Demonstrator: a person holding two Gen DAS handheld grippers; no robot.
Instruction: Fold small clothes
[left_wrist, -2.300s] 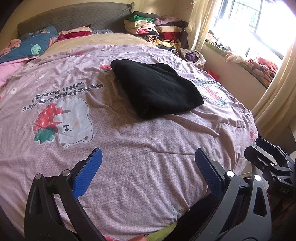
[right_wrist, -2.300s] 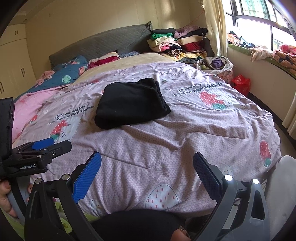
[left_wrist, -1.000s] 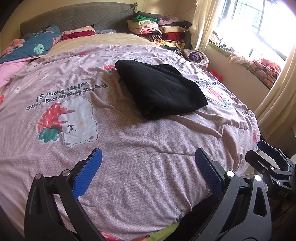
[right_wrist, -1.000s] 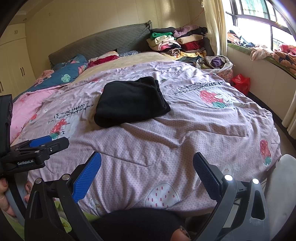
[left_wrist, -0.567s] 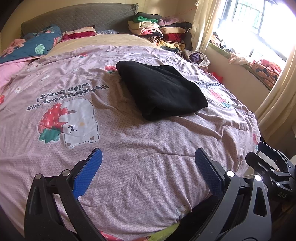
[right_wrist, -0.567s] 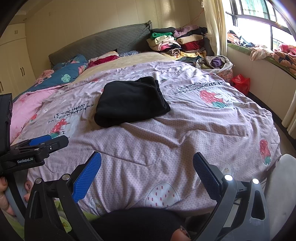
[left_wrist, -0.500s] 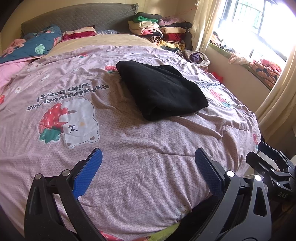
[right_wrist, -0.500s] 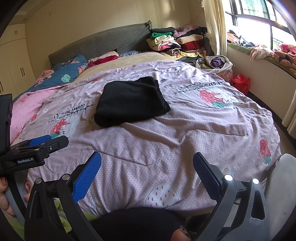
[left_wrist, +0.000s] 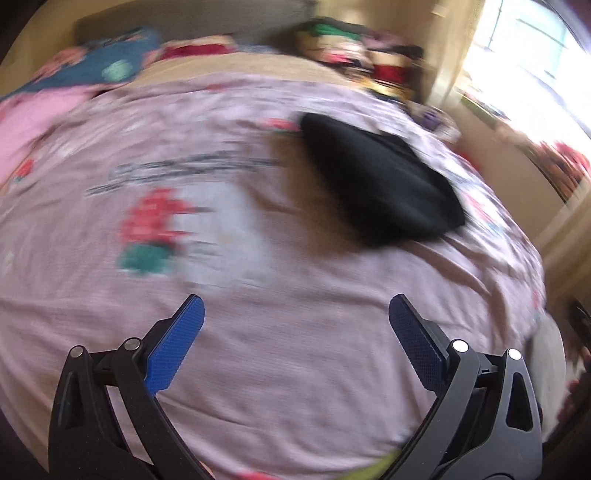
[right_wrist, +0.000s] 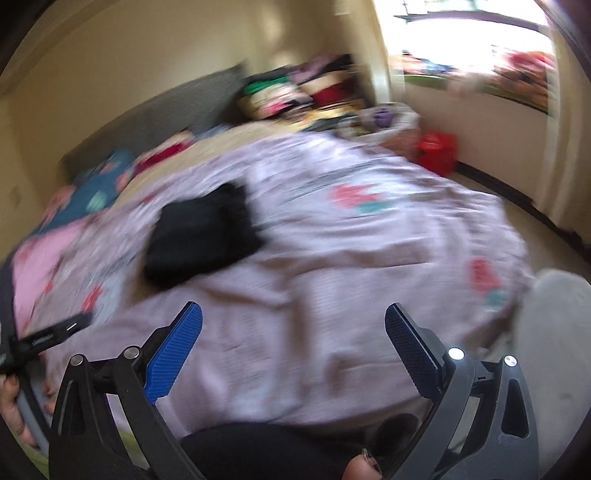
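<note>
Black folded fabric bundle (left_wrist: 380, 184) lies at one o'clock, seemingly finished; both wide-open, empty grippers (left_wrist: 295, 325) (right_wrist: 293, 326) need another garment

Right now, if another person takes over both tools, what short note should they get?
Left tool: open, empty, above the near part of the purple bedspread.
Right tool: open, empty, also above the near edge of the bed.
Black garment: lies folded in the middle of the bedspread, beyond both tools, touched by neither.
Both views are motion-blurred, so fine detail is unclear.
Done: this garment looks folded.
Left: a pile of clothes sits by the headboard; whether more needs folding cannot be told.
</note>
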